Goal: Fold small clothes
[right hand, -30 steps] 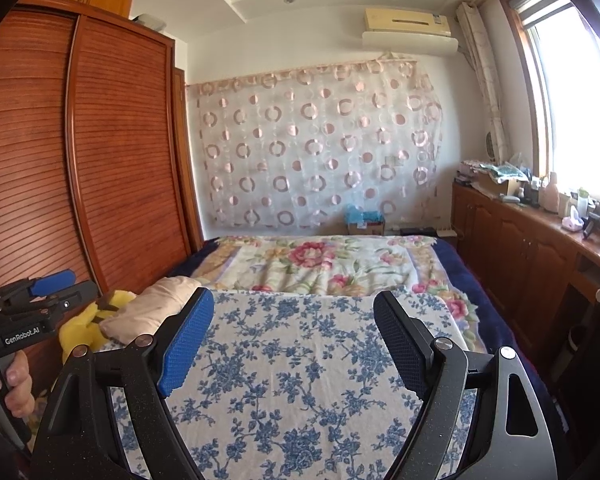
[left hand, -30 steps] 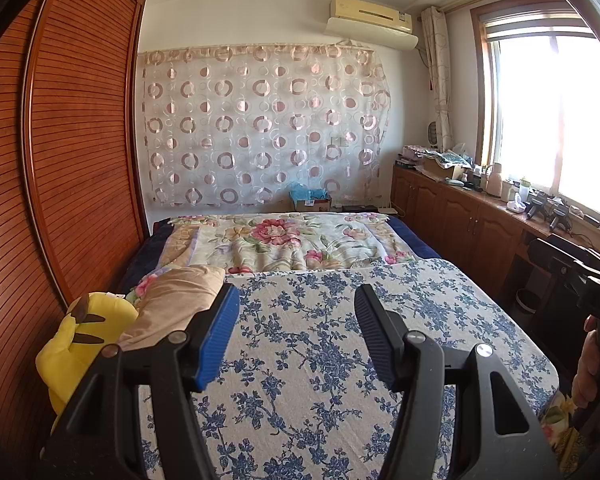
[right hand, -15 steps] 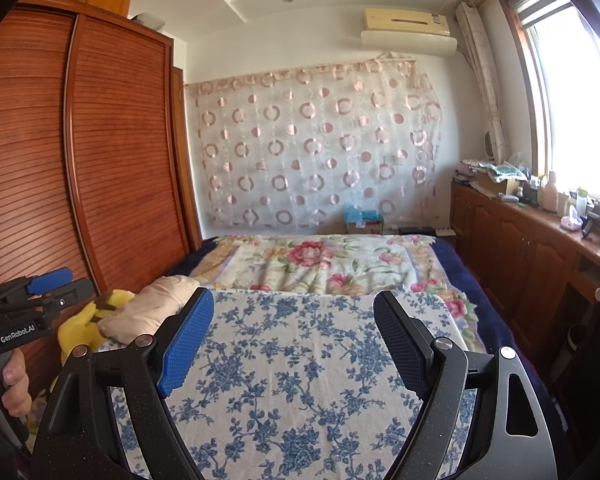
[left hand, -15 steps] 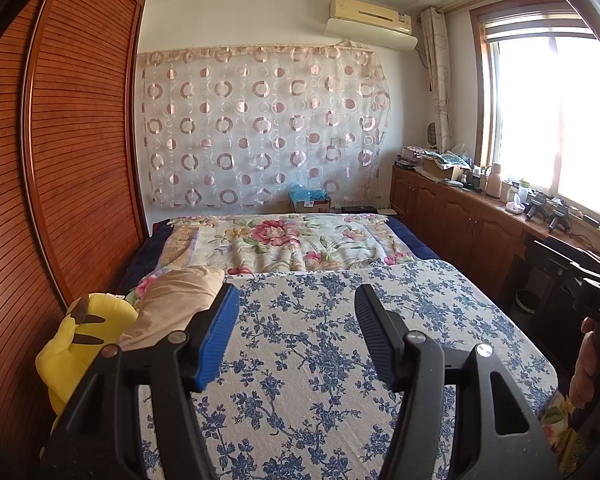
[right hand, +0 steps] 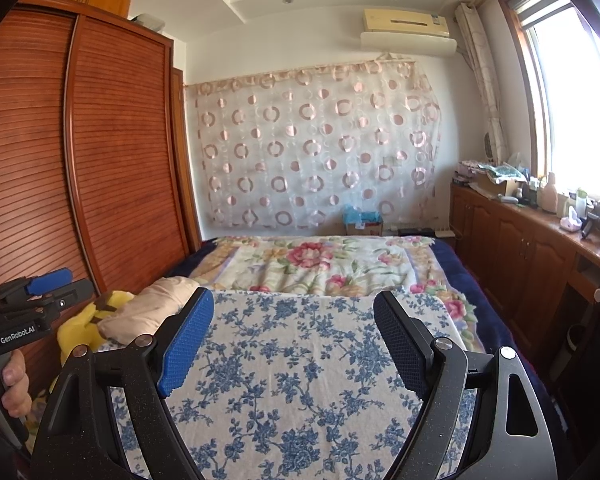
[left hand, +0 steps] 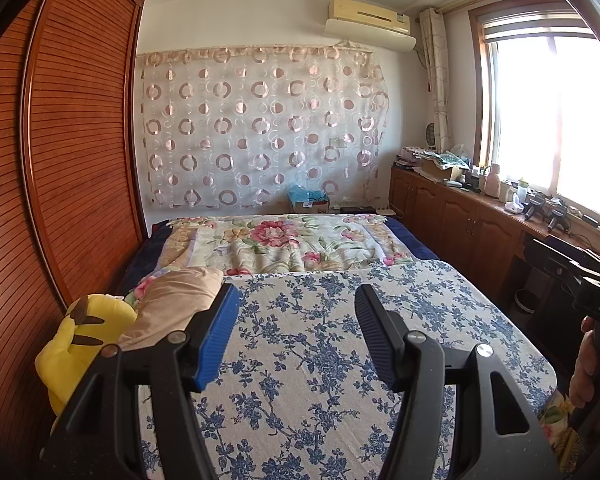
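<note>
We see both grippers held above the near end of a bed point(left hand: 500, 320) covered with a blue-flowered sheet point(left hand: 320, 360). The left gripper point(left hand: 296, 324) has its jaws spread, with nothing between them; the right gripper point(right hand: 294, 328) stands spread wider, also with nothing between them. The only small cloth we can find is a beige piece point(left hand: 176, 304) at the middle left of the frame, lying on the edge of the bed and touching a yellow plush toy point(left hand: 80, 344); whether it is a garment we cannot tell. For containers, a cardboard box point(right hand: 364, 226) stands at the far wall in the centre, with blue crumpled material sticking out of its top. A dark bin point(left hand: 526, 300) stands on the floor at the right; its inside is hidden.
</note>
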`<state>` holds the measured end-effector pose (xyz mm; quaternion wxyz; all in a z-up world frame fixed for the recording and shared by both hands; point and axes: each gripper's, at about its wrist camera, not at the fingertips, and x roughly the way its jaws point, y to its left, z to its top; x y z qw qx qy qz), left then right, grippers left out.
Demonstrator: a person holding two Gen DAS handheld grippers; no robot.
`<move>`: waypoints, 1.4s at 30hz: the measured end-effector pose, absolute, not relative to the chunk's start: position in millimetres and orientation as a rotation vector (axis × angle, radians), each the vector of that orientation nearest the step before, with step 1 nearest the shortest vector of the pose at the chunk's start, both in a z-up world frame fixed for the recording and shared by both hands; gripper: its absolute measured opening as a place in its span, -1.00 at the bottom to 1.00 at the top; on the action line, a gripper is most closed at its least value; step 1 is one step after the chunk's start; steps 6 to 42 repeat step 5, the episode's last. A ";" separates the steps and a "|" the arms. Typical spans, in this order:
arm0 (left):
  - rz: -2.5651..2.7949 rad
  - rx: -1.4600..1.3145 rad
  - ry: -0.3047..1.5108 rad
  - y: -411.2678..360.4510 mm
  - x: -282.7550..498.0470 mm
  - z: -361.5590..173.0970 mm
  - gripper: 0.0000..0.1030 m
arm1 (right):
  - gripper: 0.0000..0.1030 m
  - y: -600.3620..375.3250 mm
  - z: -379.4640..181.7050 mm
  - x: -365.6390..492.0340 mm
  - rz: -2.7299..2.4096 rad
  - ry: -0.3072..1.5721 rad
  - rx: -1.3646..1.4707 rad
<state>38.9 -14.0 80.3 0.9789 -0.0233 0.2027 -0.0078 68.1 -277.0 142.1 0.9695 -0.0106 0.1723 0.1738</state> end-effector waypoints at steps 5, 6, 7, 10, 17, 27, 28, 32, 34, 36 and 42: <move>-0.013 -0.049 0.408 -13.9 38.4 80.5 0.16 | 0.63 -277.2 142.0 67.8 0.351 0.348 -0.022; -0.013 -0.049 0.408 -13.9 38.4 80.5 0.16 | 0.63 -277.2 142.0 67.8 0.351 0.348 -0.022; -0.013 -0.049 0.408 -13.9 38.4 80.5 0.16 | 0.63 -277.2 142.0 67.8 0.351 0.348 -0.022; -0.013 -0.049 0.408 -13.9 38.4 80.5 0.16 | 0.63 -277.2 142.0 67.8 0.351 0.348 -0.022; -0.013 -0.049 0.408 -13.9 38.4 80.5 0.16 | 0.63 -277.2 142.0 67.8 0.351 0.348 -0.022; -0.013 -0.049 0.408 -13.9 38.4 80.5 0.16 | 0.63 -277.2 142.0 67.8 0.351 0.348 -0.022; -0.013 -0.049 0.408 -13.9 38.4 80.5 0.16 | 0.63 -277.2 142.0 67.8 0.351 0.348 -0.022; -0.013 -0.049 0.408 -13.9 38.4 80.5 0.16 | 0.63 -277.2 142.0 67.8 0.351 0.348 -0.022; -0.013 -0.049 0.408 -13.9 38.4 80.5 0.16 | 0.63 -277.2 142.0 67.8 0.351 0.348 -0.022; -0.013 -0.049 0.408 -13.9 38.4 80.5 0.16 | 0.63 -277.2 142.0 67.8 0.351 0.348 -0.022; -0.013 -0.049 0.408 -13.9 38.4 80.5 0.16 | 0.63 -277.2 142.0 67.8 0.351 0.348 -0.022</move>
